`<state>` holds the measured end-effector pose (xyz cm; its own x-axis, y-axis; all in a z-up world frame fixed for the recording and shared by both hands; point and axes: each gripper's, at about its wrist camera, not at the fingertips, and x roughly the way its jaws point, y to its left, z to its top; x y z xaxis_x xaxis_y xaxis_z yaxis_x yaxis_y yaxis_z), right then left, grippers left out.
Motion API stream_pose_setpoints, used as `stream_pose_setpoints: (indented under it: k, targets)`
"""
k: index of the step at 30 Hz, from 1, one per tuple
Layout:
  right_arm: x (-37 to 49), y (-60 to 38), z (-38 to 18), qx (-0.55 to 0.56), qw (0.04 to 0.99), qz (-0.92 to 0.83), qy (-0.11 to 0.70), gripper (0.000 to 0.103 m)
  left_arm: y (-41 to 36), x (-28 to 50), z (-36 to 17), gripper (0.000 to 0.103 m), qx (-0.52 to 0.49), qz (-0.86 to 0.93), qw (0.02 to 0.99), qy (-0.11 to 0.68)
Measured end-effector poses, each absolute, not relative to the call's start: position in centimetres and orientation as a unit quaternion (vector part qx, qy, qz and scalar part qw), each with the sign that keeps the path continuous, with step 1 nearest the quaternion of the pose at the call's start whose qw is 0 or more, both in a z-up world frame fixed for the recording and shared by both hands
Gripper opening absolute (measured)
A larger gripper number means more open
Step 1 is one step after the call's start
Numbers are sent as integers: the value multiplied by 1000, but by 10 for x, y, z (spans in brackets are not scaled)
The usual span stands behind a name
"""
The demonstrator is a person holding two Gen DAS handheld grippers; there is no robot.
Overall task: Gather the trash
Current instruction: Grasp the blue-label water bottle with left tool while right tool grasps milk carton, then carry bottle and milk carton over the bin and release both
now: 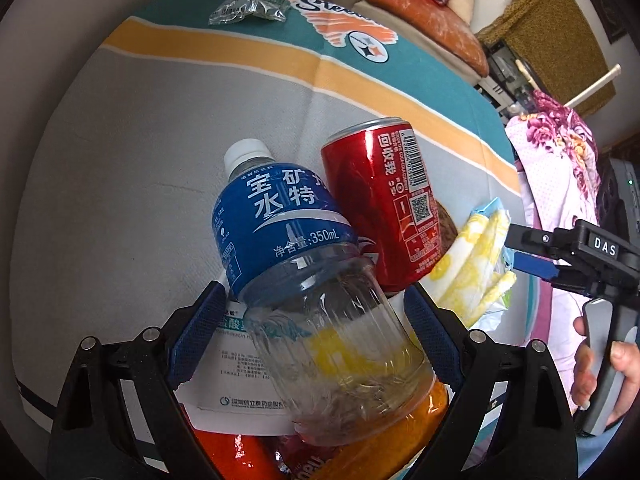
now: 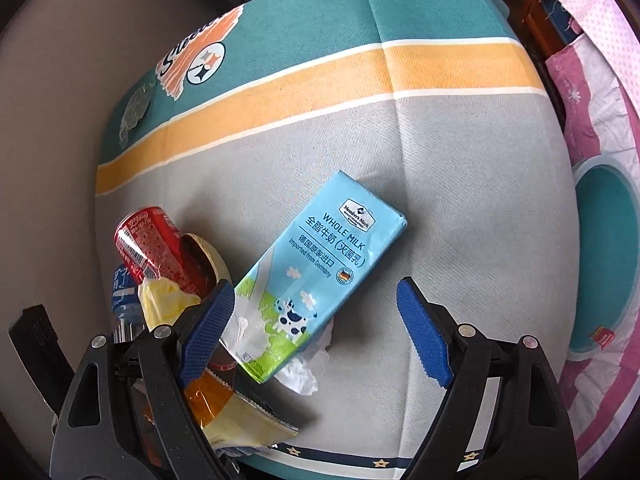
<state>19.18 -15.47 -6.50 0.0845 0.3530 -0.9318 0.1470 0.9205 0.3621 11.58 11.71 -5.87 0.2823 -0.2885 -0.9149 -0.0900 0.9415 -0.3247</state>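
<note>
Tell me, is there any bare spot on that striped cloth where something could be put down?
Yes. The grey band right of the milk carton lies bare, and so does the grey stretch left of the water bottle, up to the yellow stripe. It is crowded around the red can, where wrappers and packets pile together.

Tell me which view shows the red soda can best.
The left wrist view. There the red soda can lies fully visible beside the water bottle, its barcode and label readable. The right wrist view shows only its top end and part of its side, small at the left, partly behind wrappers.
</note>
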Motion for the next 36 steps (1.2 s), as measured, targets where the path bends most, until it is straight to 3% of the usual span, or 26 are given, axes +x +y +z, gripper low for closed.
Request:
stream_pose_setpoints:
  k: [5, 8, 13, 15, 17, 27, 36]
  targets:
    - [201, -139, -74, 143, 720, 66, 676, 78, 120, 118, -56, 82, -127, -67, 798, 585]
    - [201, -135, -72, 122, 736, 65, 663, 67, 123, 122, -61, 78, -111, -53, 799, 589]
    - [201, -133, -73, 119, 736, 74, 662, 63, 129, 131, -76, 78, -119, -48, 786, 605]
    - [201, -132, -67, 112, 743, 85, 654, 57, 131, 129, -73, 65, -123, -49, 789, 599]
    - [200, -131, -58, 117, 750, 96, 644, 53, 136, 127, -66, 65, -128, -43, 796, 590]
    - [187, -147, -4, 119, 793, 126, 584, 52, 149, 119, -16, 65, -142, -31, 829, 540]
    - [161, -204, 30, 128, 827, 112, 536, 52, 73, 105, 26, 65, -95, -95, 847, 514]
